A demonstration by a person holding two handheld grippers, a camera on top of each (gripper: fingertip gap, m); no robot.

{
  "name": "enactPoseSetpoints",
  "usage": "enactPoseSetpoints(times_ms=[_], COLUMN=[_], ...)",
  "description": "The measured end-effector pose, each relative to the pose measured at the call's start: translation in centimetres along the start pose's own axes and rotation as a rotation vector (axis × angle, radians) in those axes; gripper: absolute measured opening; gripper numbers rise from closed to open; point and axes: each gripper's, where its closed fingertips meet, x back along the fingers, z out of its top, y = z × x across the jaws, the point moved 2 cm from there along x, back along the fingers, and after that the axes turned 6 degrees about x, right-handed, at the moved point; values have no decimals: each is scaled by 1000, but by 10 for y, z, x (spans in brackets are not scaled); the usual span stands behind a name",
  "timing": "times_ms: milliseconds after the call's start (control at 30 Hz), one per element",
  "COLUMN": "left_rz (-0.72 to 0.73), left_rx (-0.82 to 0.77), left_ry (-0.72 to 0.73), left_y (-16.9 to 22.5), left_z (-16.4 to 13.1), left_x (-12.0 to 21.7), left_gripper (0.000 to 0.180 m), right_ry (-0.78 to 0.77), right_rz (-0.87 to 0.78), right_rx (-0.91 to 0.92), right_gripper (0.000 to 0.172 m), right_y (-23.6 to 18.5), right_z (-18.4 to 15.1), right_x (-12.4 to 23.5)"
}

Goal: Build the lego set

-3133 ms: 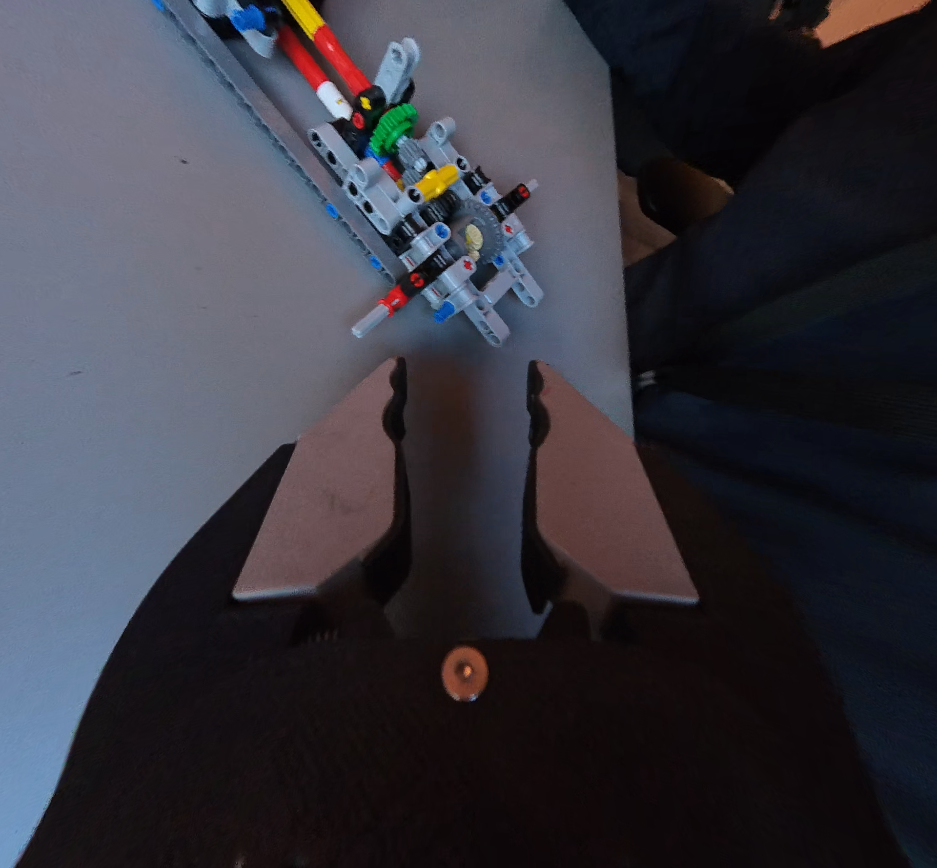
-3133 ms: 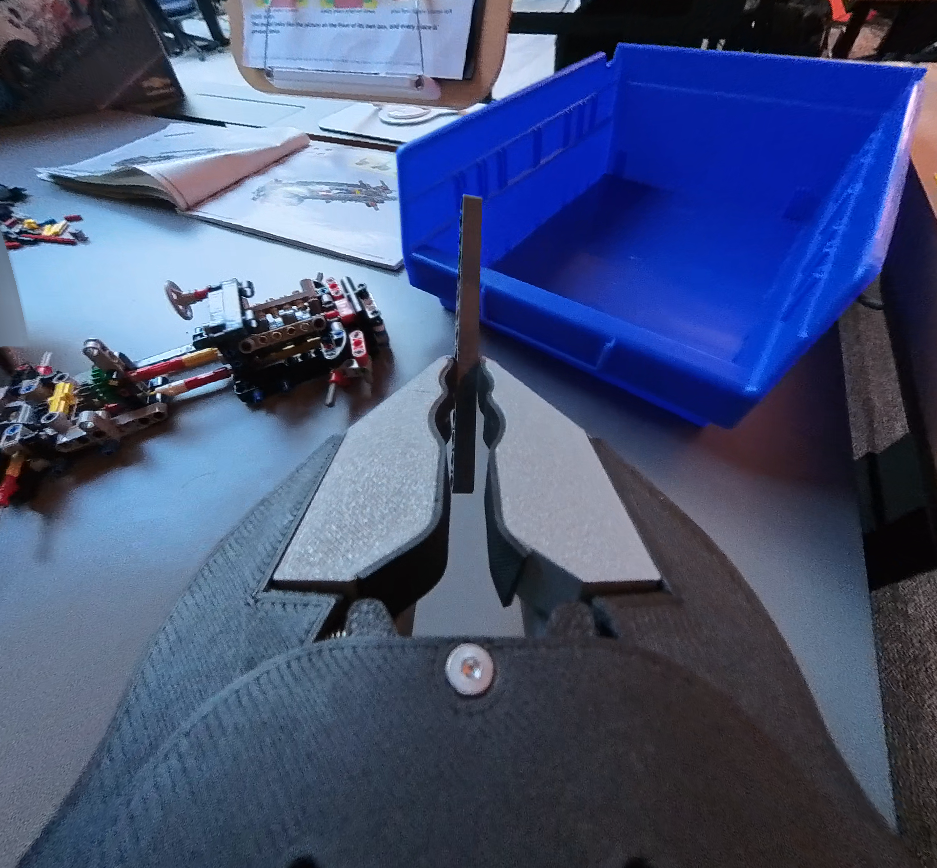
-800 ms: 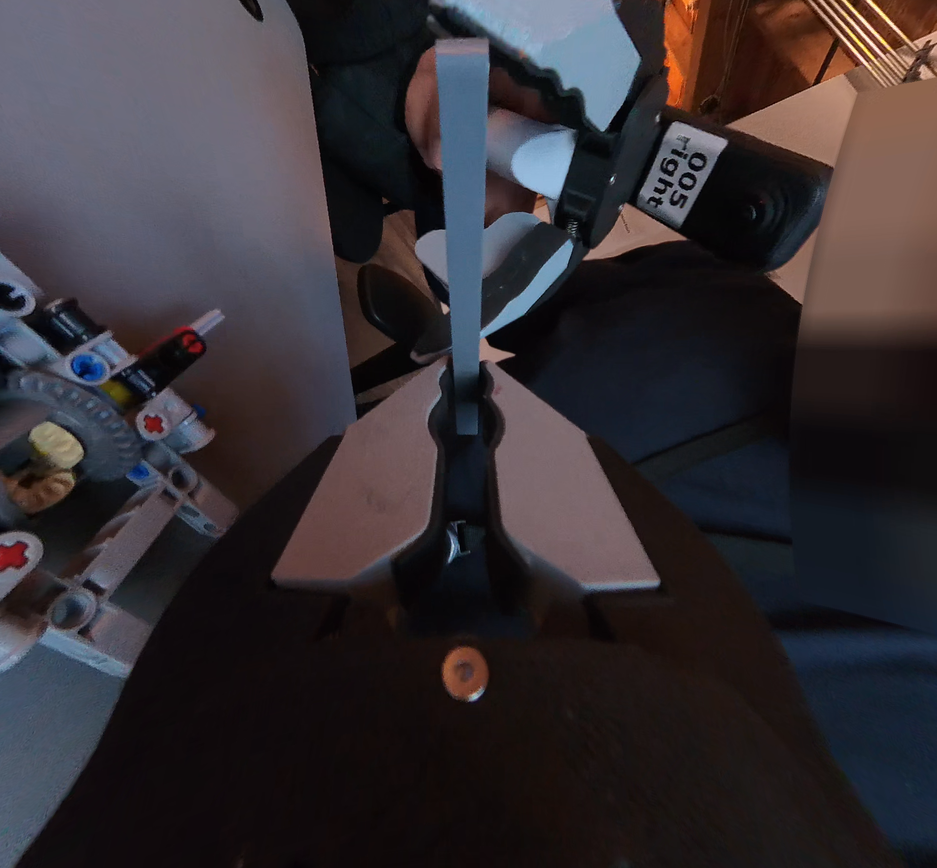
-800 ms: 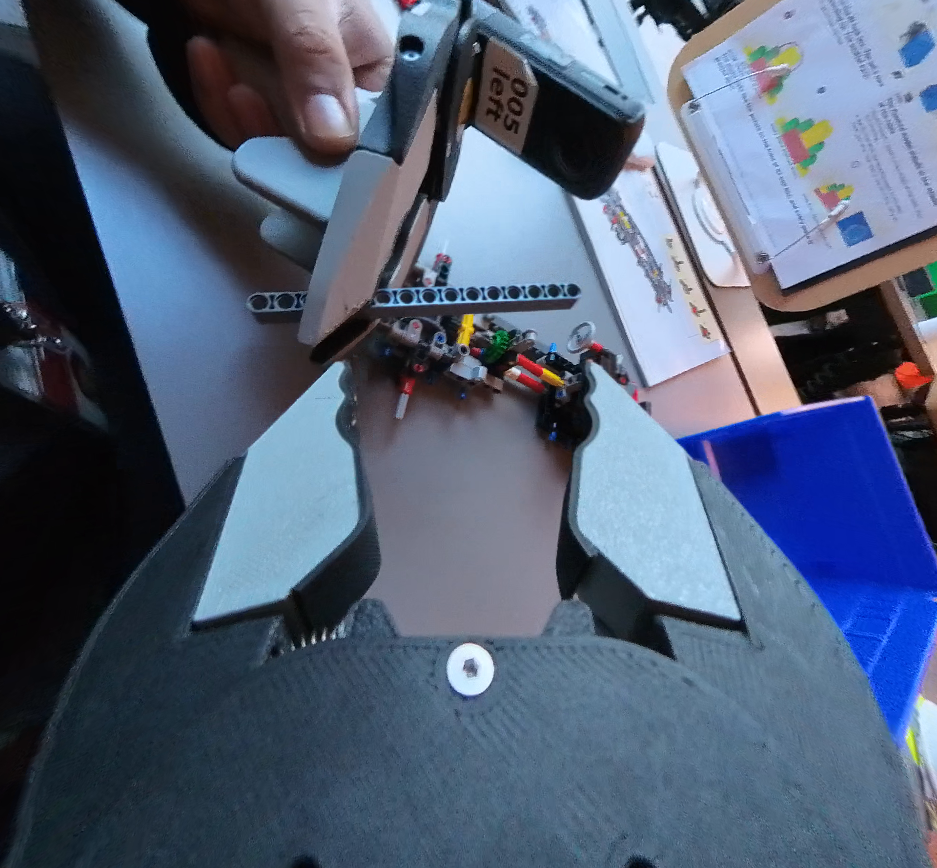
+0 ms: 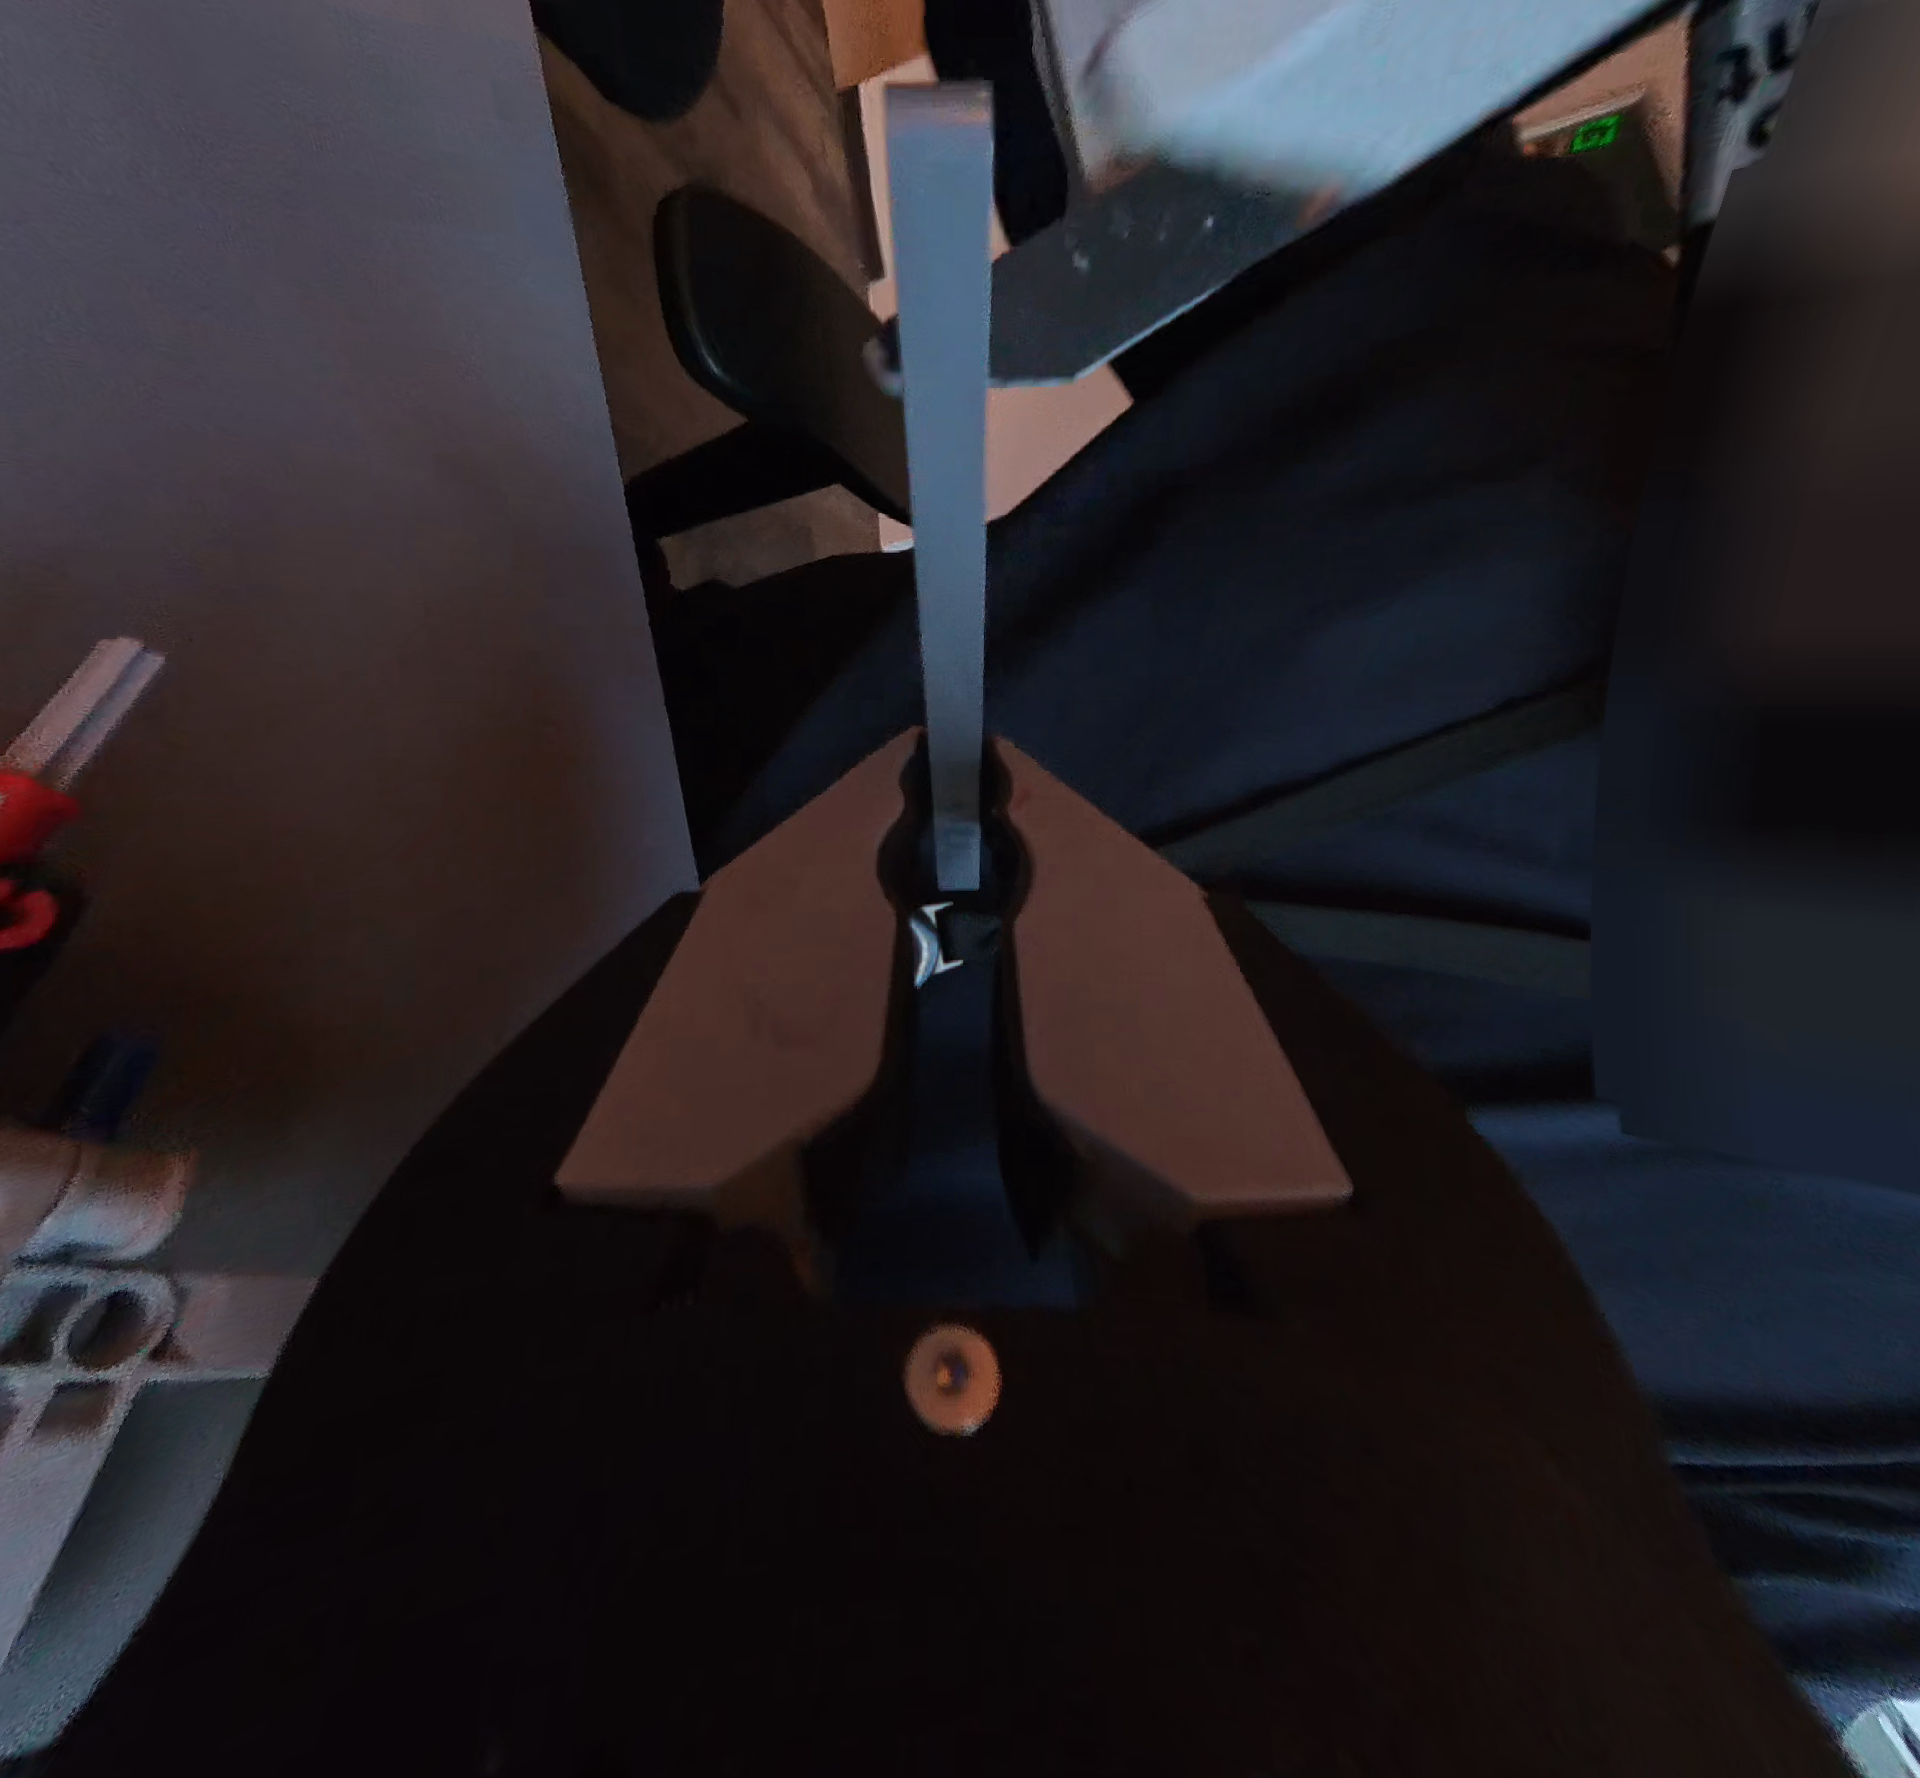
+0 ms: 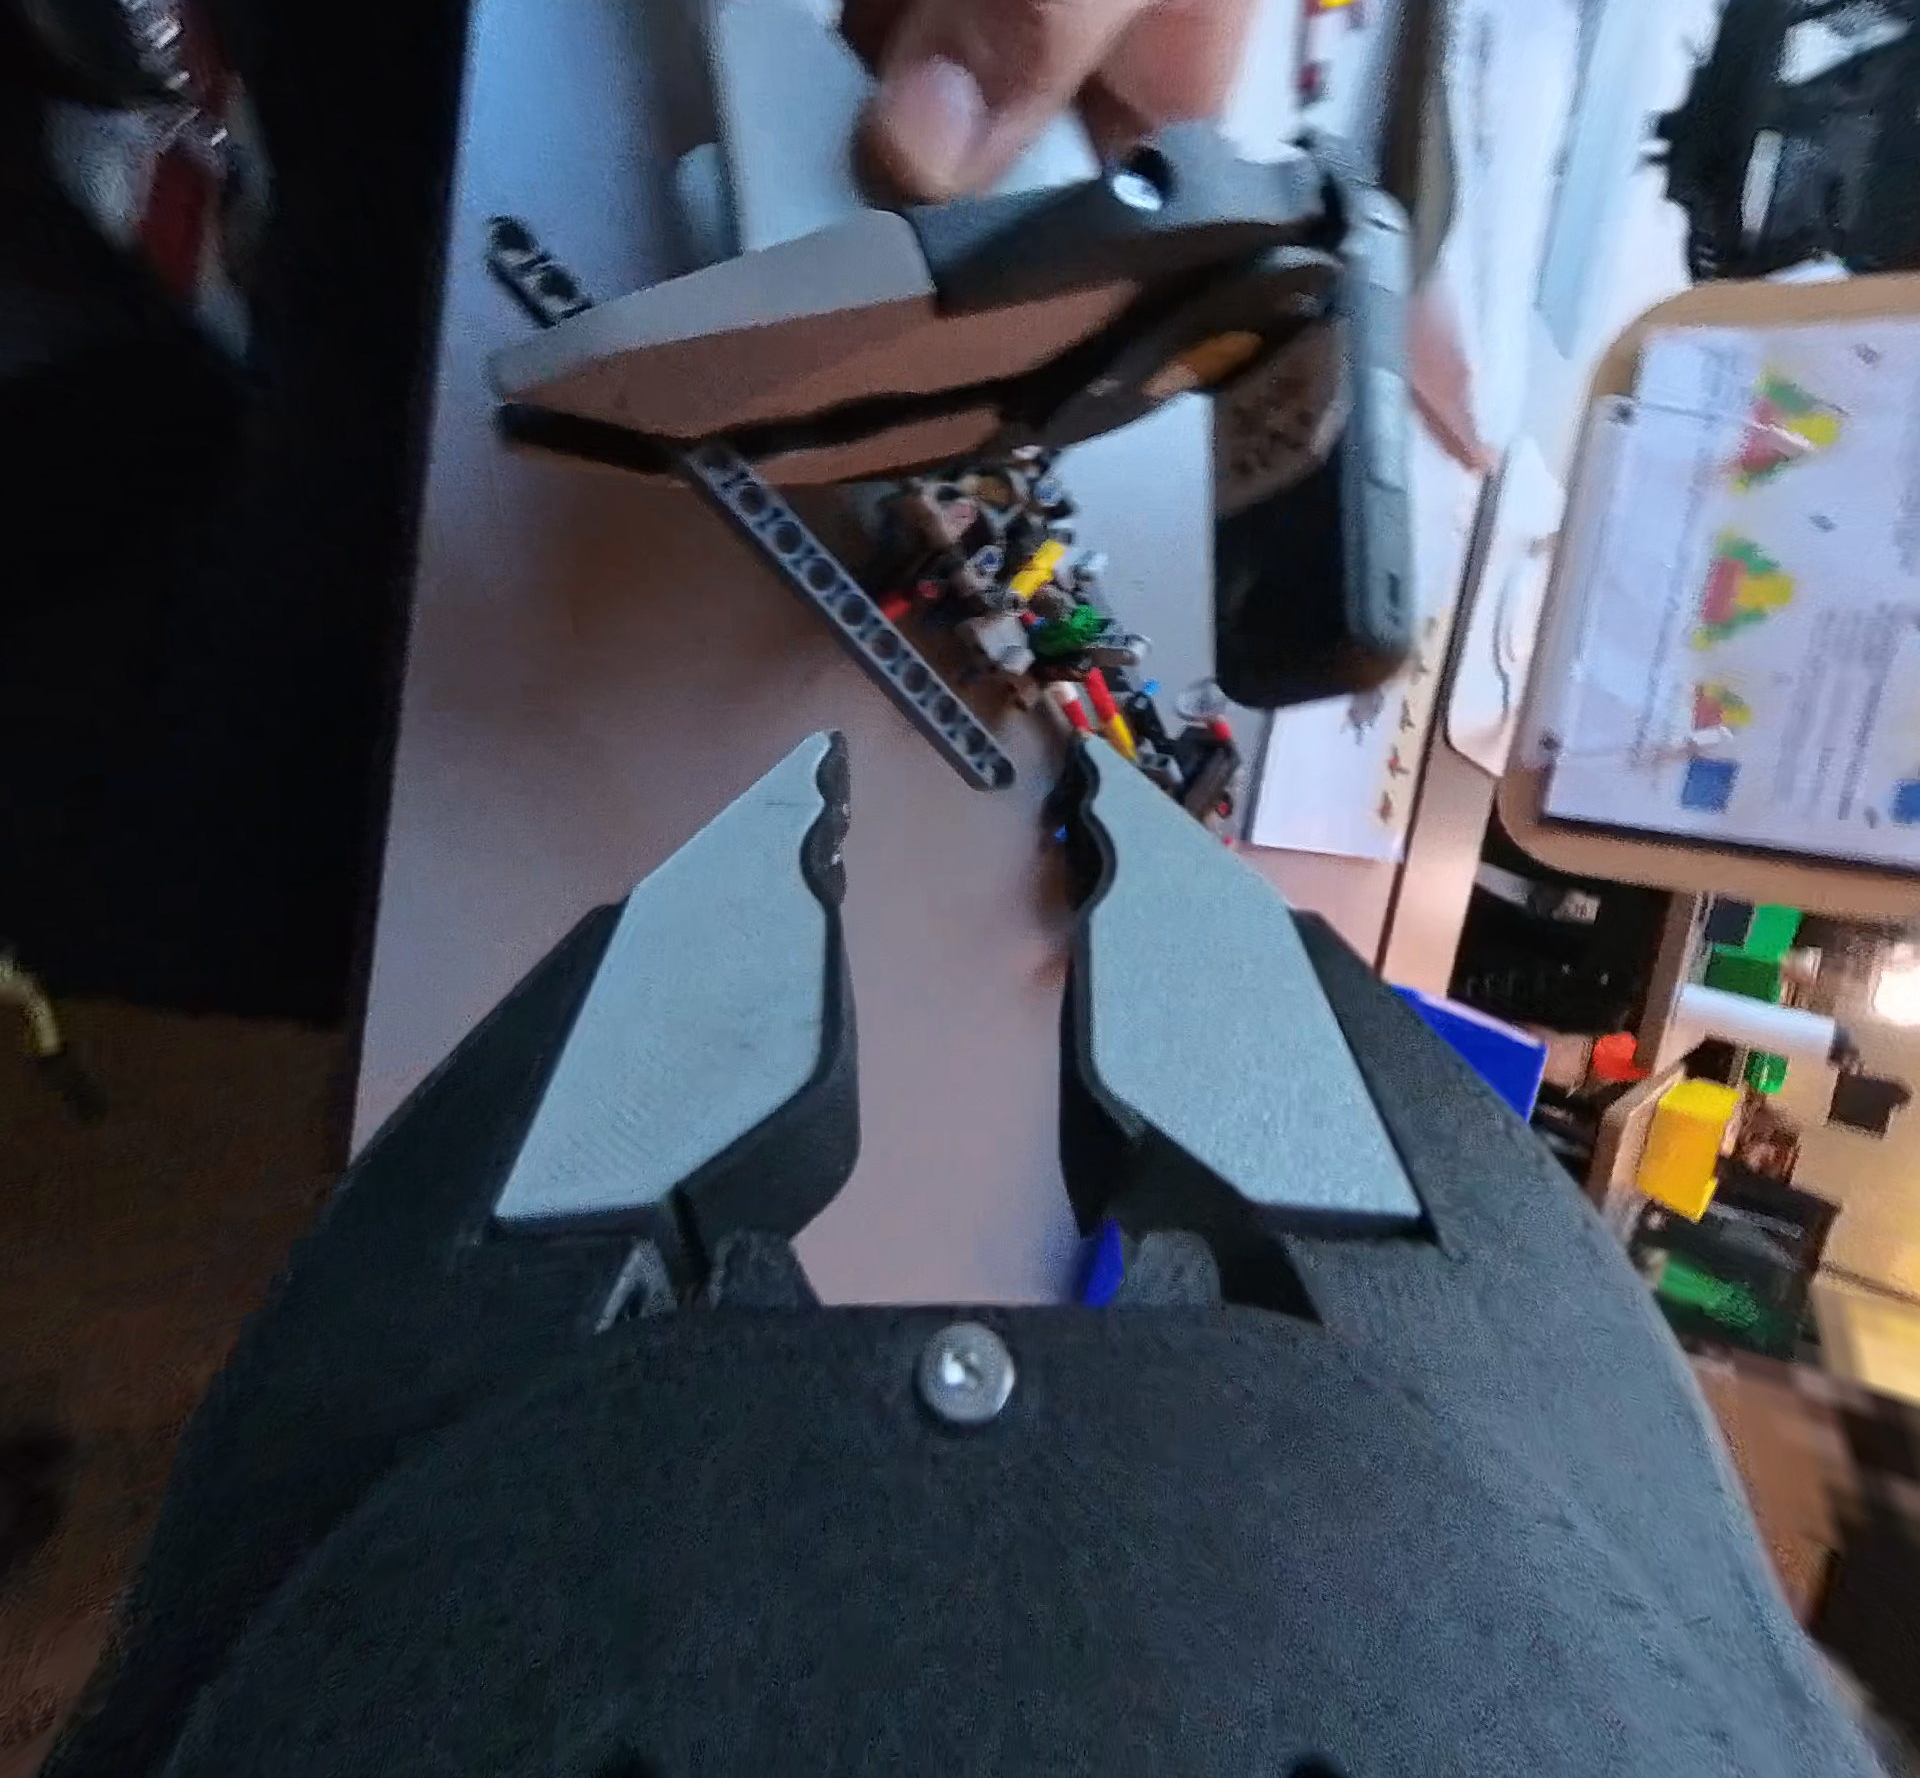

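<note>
Here the left gripper point(image 5: 951, 793) is clamped on one end of a long grey perforated beam point(image 6: 847, 616), both pads pressed to it; the right gripper point(image 6: 951, 793) stands partly open and bare, its fingertips just short of the beam's free end; beyond lies a multicoloured brick assembly point(image 6: 1039, 606) on the grey table point(image 6: 623, 689).

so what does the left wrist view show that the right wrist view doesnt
Only the left wrist view: the left tongs seen from behind, shut on the end of the grey beam, and dark clothing behind.

Only the right wrist view: the right tongs open with nothing between them, a hand, the brick model, the clipboard sheet.

Both: the beam, the table.
</note>
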Motion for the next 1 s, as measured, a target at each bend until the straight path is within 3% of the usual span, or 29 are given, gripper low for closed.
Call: enactPoseSetpoints(times_ms=[133,200,267,333,433,533,600,700,767,933,1000], left_rz=[40,98,189,350,512,720,805,1124,1270,1307,1305], left_rx=[-9,-6,4,-21,-105,-177,-285,-444,-504,-596,-598], left_ry=[-17,20,42,55,146,250,284,284,206,107,79], left_y=[0,-6,-12,-19,-14,-21,-22,-42,-55,-65,-68], left_z=[3,9,12,11,14,31,44,59,59,60,62], left_x=[-4,-2,5,20,41,50,38,36,33,16,13], left_gripper=[9,17,25,53,54,53,46,44,36,9,9], right_ry=[-89,-145,-160,-162,-168,-113,-85,-91,-108,-72,-69], right_rz=[82,122,193,278,461,724,926,1243,1310,1403,1415], right_rx=[130,131,74,-28,-161,-248,-321,-468,-485,-532,-541], right_gripper=[13,10,5,4,4,4,4,4,5,5,5], right_y=[-14,-20,-28,-33,-42,-51,-54,-57,-59,-66,-69], right_z=[-4,-15,-30,-50,-83,-91,-89,-85,-90,-93,-96], right_x=[-15,-21,-23,-22,-15,-12,-13,-11,-14,-14,-14])
